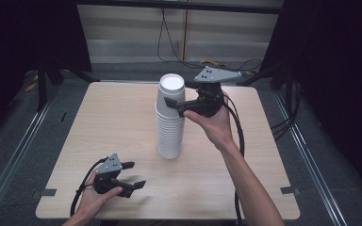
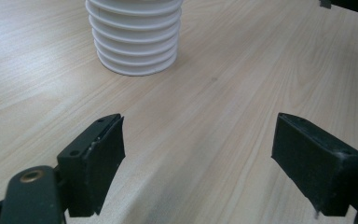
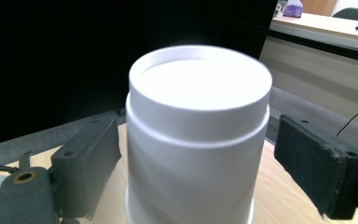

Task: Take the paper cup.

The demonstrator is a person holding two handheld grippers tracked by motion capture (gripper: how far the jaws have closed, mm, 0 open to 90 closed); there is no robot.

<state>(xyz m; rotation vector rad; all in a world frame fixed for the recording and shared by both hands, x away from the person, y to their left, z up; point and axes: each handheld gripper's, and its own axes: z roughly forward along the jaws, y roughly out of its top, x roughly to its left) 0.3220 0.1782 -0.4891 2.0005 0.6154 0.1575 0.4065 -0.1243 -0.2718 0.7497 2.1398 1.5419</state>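
A tall stack of white paper cups (image 1: 170,117) stands upside down near the middle of the wooden bench (image 1: 99,127), its flat top facing up. The right tool (image 1: 172,104) is raised level with the top of the stack, its jaws wide apart on either side of the uppermost cup (image 3: 198,140), with a gap showing between the right pad and the cup wall. The left tool (image 1: 134,175) rests low over the near left part of the bench, well apart from the stack, its jaws parted with nothing between them
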